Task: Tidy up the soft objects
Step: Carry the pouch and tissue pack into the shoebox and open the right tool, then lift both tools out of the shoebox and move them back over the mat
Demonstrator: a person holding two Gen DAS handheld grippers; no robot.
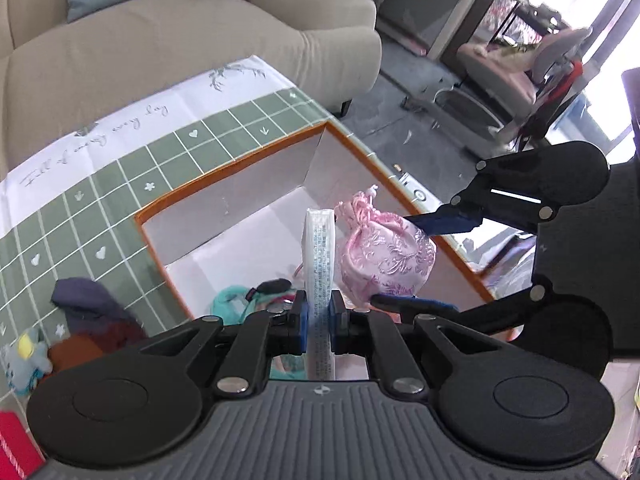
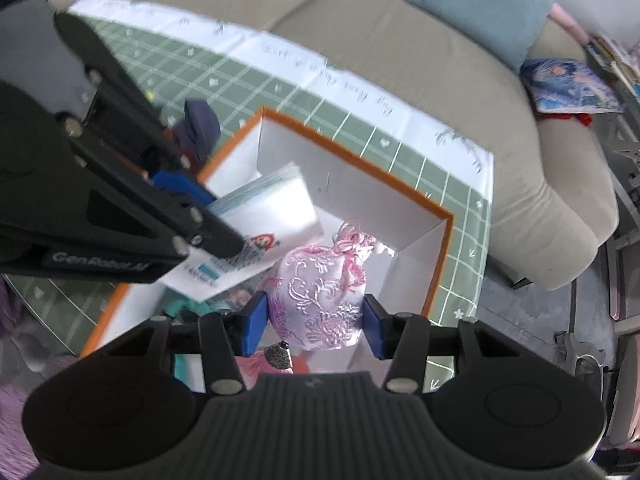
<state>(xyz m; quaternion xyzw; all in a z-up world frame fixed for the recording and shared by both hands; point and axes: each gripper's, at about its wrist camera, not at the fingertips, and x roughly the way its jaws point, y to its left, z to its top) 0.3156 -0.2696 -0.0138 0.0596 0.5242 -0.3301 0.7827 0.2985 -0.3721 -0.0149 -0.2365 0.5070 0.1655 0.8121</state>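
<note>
An orange-rimmed white box stands on the green checked cloth. My left gripper is shut on a flat white packet, held edge-up over the box. My right gripper is shut on a pink embroidered drawstring pouch, also above the box, right beside the packet. In the left wrist view the right gripper reaches in from the right around the pouch. Teal and dark soft items lie at the box's bottom.
A navy and red cloth pile and a small blue-yellow plush toy lie on the cloth left of the box. A beige sofa with a blue cushion stands behind. Grey floor lies to the right.
</note>
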